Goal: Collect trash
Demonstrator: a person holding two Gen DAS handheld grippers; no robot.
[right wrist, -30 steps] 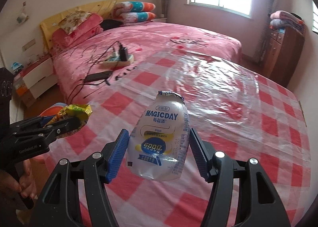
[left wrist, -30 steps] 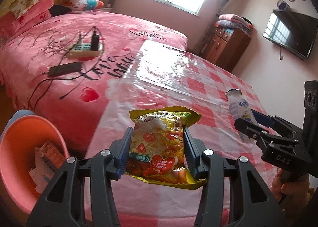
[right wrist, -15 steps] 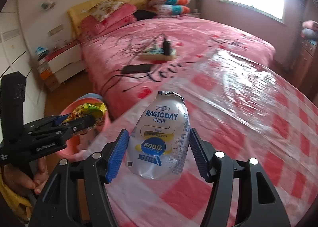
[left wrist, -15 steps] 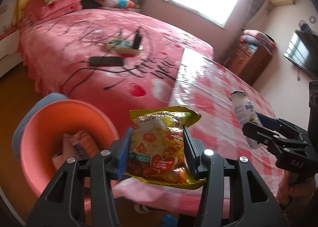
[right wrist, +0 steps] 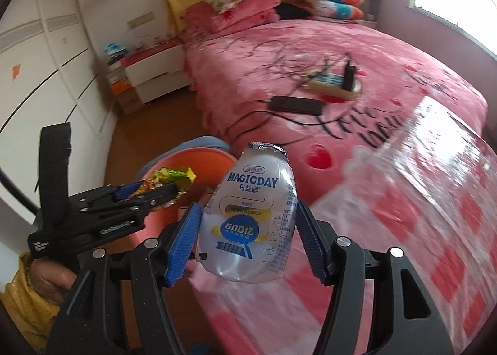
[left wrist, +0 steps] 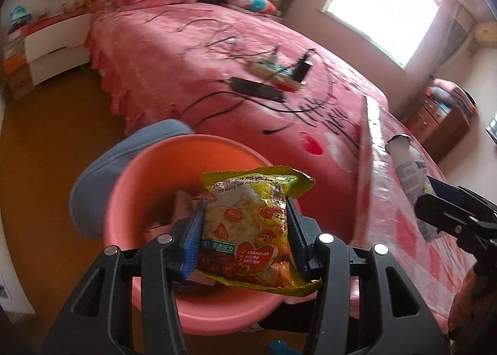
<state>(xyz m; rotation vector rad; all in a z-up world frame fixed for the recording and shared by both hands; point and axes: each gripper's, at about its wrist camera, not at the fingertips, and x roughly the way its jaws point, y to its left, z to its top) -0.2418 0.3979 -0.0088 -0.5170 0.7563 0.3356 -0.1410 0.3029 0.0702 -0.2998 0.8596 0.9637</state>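
Observation:
My left gripper is shut on a yellow snack packet and holds it over the mouth of an orange-pink bin on the floor. Some paper trash lies inside the bin, mostly hidden by the packet. My right gripper is shut on an empty white MAGICDAY bottle, upright, above the table's edge just right of the bin. In the right wrist view the left gripper with the packet hangs at the left. In the left wrist view the right gripper and bottle show at the right.
A table with a pink checked cover stands right of the bin. Behind it a pink bed carries a power strip, a black adapter and cables. A blue object sits behind the bin. A hand with a yellow sleeve holds the left gripper.
Both grippers swung left, off the table and toward the bin. The packet went from above the tablecloth to above the bin's opening. Neither grip changed.

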